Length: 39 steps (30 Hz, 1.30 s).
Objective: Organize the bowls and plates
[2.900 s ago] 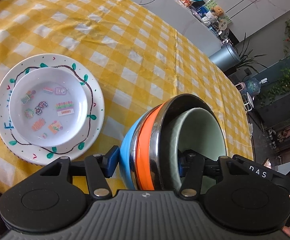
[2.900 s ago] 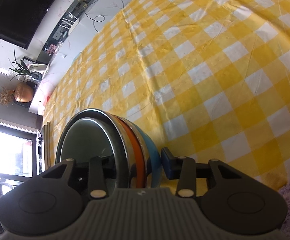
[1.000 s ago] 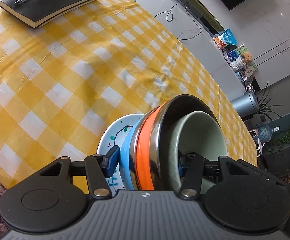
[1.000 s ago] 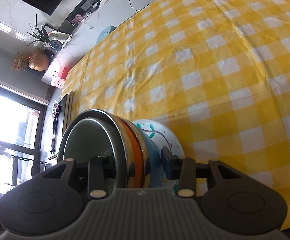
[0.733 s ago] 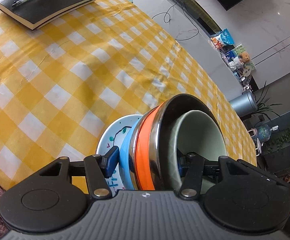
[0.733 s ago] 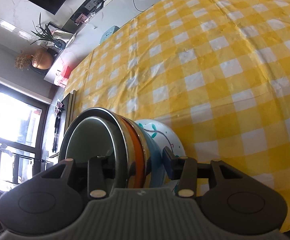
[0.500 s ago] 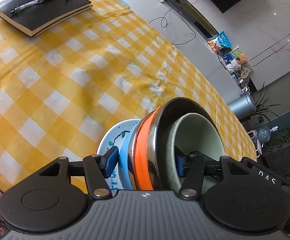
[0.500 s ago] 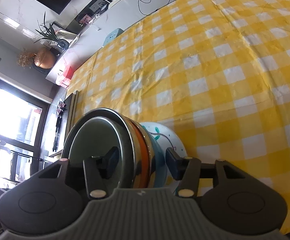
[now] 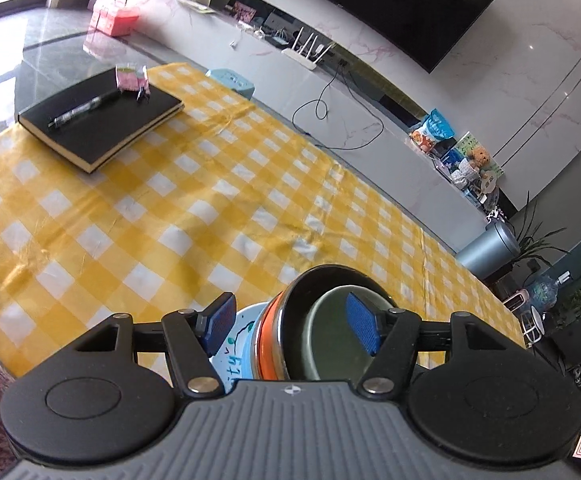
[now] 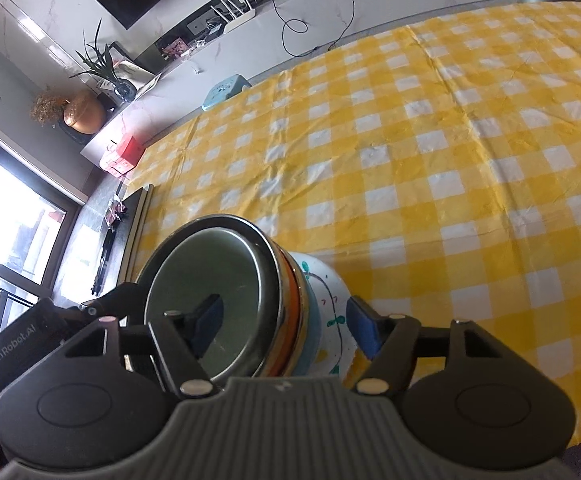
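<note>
Left claw (image 9: 290,322) and right claw (image 10: 286,322), jaws opening, pads clear of the bowls' (image 10: 226,300) rim on both sides; nothing gripped. Nested bowls rest on the plates (image 10: 330,292) on the bench (image 9: 130,208); stacking appears complete, only withdrawal seemingly left. Beyond: notebook (image 9: 102,124)

Nested bowls (image 9: 290,332) — green, steel, orange, blue — rest on painted plate (image 10: 330,292).

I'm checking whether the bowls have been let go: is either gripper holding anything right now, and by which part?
Nothing is held. The left gripper and right gripper straddle the stack of bowls on the plate, jaws opening, pads clear of its rim.
</note>
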Tool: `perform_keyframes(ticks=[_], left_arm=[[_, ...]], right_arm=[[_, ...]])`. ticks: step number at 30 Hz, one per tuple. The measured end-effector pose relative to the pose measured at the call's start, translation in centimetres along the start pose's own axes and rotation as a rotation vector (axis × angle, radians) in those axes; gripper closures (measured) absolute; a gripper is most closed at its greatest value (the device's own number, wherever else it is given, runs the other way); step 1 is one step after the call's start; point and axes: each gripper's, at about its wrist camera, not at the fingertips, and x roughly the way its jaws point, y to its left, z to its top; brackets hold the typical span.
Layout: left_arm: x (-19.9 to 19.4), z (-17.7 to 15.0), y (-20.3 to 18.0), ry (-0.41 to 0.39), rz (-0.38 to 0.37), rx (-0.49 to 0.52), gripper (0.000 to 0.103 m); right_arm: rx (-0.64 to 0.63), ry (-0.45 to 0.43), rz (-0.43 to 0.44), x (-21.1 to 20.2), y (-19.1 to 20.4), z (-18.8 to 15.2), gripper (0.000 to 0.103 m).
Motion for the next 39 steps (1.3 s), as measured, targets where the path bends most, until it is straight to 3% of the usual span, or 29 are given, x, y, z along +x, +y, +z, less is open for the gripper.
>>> perform_keyframes(ticks=[6,10,17,21,28,32,39], left_arm=[[-4.3,-0.5,-2.0,-0.075,-0.014,0.093,0.029],[-7.5,-1.9,-4.0,-0.17,0.021,0.256,0.03],[-11.9,-5.2,-6.1,-0.286,0.036,0.422,0.033],[-12.7,-7.7,-6.7,-0.324,0.07,0.509,0.033],[-11.4,-11.6,-6.2,-0.243,0.12,0.576,0.031],[-11.2,-12.9,-6.2,-0.218,0.163,0.602,0.025],[-10.0,-15.0,-5.4,-0.148,0.201,0.597,0.019]], right_arm=[[-0.053,-0.077,-0.006,-4.2,0.6,-1.1,0.024],[-0.114,-0.153,-0.02,-7.5,0.9,-2.6,0.021],[-0.208,-0.382,0.039,-14.6,0.9,-5.7,0.02],[-0.31,-0.506,0.025,-17.4,0.7,-8.4,0.02],[-0.407,-0.544,-0.07,-17.2,-0.4,-13.3,0.02],[-0.474,-0.507,-0.128,-16.1,-0.8,-15.6,0.02],[-0.406,-0.431,-0.149,-14.9,-2.1,-16.7,0.017]])
